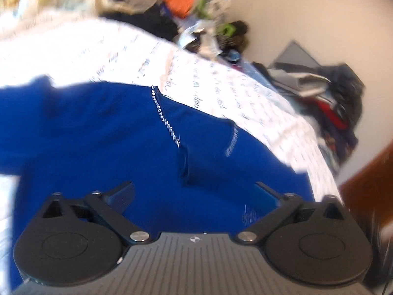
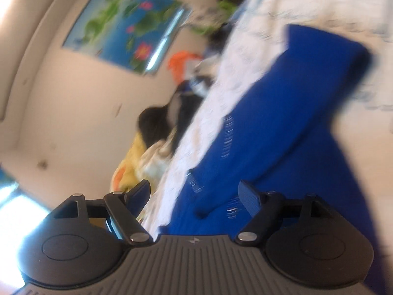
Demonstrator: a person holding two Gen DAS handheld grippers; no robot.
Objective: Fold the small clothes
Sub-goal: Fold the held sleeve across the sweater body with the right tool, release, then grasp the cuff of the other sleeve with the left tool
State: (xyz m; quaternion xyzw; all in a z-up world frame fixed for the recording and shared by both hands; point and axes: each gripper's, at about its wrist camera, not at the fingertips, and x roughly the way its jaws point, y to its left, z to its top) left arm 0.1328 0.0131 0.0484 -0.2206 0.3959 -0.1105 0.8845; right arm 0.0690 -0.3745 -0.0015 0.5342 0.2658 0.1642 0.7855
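Note:
A royal blue garment (image 1: 103, 137) with a line of small silver studs lies spread on a white bedsheet (image 1: 103, 51) printed with blue script. My left gripper (image 1: 194, 191) hovers over the garment's near part, jaws wide apart, nothing between the fingers. In the right wrist view the same blue garment (image 2: 289, 123) runs along the sheet (image 2: 245, 78), one part folded over. My right gripper (image 2: 194, 191) stands open above the garment's edge, with cloth beneath the gap and no pad pressing on it. Both views are blurred.
A heap of mixed clothes (image 1: 176, 2), orange, black and green, lies at the far end of the bed. More dark clothes (image 1: 339, 103) are piled by the wall at right. A lotus poster (image 2: 125, 27) hangs on the cream wall. A yellow cloth (image 2: 132, 162) lies beside the sheet.

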